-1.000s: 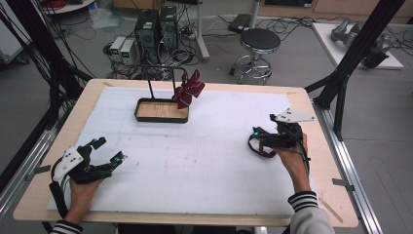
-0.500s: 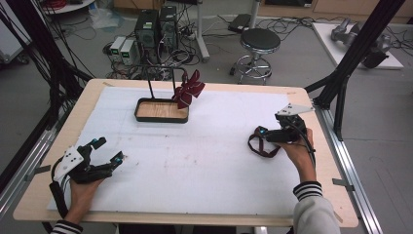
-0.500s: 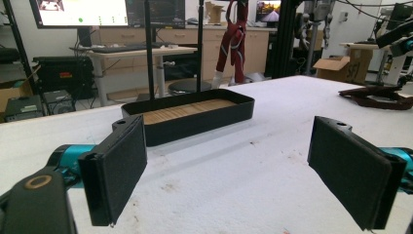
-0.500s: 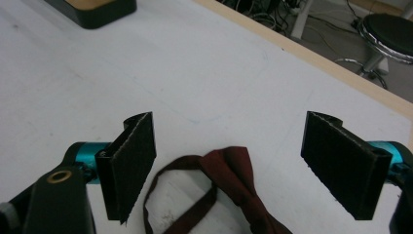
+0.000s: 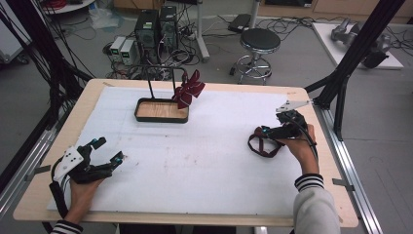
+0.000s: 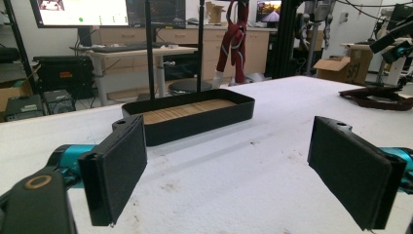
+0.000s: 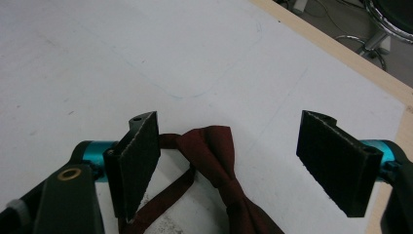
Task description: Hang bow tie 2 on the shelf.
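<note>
A dark red bow tie [image 7: 214, 161] with its strap lies on the white sheet at the right [image 5: 263, 145]. My right gripper [image 5: 268, 132] hovers low over it. In the right gripper view the tie lies between the wide-set jaws [image 7: 233, 141]. They have just been closing a little, and the pads do not touch the cloth. A second dark red bow tie [image 5: 189, 90] hangs from the black rack over the wooden-floored tray [image 5: 161, 118]. My left gripper [image 5: 108, 150] rests at the front left, open and with nothing between its jaws [image 6: 226, 170].
In the left gripper view the tray [image 6: 195, 124] stands straight ahead, with the hanging tie [image 6: 234, 44] behind it and the lying tie [image 6: 375, 96] far right. The table's right edge runs close beside the right hand. Black frame posts flank the table.
The right hand has shifted slightly to the right and away over the lying bow tie. The left hand and gripper have kept still.
</note>
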`<state>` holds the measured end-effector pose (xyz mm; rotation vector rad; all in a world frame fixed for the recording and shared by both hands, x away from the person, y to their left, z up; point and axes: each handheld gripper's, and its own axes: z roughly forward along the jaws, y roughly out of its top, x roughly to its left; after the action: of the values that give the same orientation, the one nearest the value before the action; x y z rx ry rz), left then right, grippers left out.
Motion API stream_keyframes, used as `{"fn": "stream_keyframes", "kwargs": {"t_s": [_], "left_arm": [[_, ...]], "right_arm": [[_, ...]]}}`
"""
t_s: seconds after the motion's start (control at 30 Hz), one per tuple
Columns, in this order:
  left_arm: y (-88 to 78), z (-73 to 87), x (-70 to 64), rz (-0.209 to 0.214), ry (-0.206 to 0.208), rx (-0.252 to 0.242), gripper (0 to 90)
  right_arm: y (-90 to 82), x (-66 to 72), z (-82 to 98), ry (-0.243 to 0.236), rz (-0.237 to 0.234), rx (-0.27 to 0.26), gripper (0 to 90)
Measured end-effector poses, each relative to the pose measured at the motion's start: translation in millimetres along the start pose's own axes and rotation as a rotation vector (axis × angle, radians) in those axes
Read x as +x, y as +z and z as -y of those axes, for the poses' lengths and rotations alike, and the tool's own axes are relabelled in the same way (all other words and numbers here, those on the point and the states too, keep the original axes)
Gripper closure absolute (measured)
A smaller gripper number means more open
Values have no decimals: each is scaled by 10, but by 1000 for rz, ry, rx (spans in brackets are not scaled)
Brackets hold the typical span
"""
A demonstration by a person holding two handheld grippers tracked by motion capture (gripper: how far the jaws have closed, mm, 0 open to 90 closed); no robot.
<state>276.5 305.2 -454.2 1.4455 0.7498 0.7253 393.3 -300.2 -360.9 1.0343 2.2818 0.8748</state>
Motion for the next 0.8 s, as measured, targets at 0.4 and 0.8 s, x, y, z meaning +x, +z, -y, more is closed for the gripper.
{"fn": "stream_keyframes", "kwargs": {"t_s": [0.4, 0.8], "left_arm": [[0, 0, -2, 0, -1, -2, 148], [-2, 1, -3, 0, 1, -2, 148]], "right_arm": [[92, -119, 36, 3, -17, 76, 259], [209, -137, 95, -13, -29, 176, 259]]}}
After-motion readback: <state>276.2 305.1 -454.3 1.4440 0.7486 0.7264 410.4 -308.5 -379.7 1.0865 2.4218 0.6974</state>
